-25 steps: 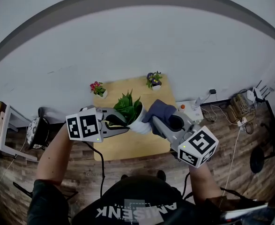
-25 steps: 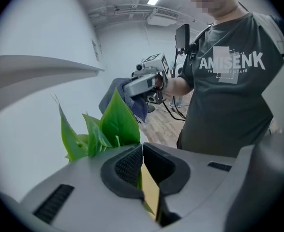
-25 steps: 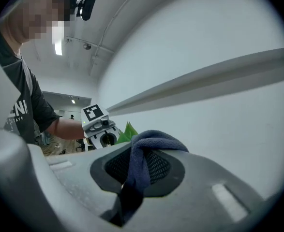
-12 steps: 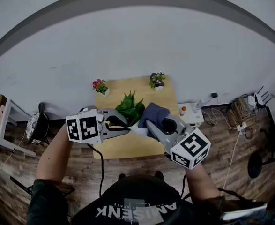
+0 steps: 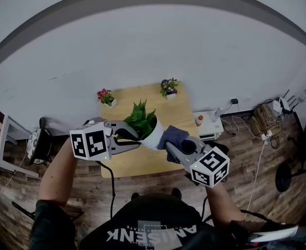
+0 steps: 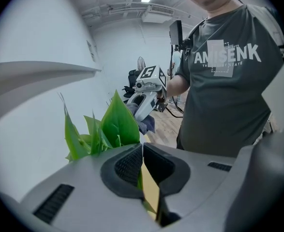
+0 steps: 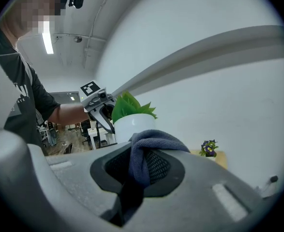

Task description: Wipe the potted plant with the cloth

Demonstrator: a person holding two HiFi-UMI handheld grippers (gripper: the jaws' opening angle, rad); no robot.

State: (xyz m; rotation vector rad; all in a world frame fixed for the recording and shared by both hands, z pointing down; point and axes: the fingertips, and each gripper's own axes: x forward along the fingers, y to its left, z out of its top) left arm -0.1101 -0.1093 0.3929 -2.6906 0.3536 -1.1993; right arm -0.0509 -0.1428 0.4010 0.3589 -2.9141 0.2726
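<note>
The base of the potted plant point(image 5: 151, 135) is hidden from every view, so whether it touches the desk point(image 5: 180, 114) cannot be told. The left tongs point(image 6: 142, 175) are clenched. A thin green sliver of leaf shows between their black, mesh-textured pads, and the pot's rim there is out of sight. The right tongs point(image 7: 139, 167) are clenched on the cloth point(image 7: 150, 141), a soft dark blue-grey fabric humped over the grey plastic jaws. In the head view the cloth lies against the pot's right side. The pot is smooth, white and rounded, with pointed, glossy leaves. The desk is pale wood, and two small flowering pots point(image 5: 106, 97) stand at its far edge.
</note>
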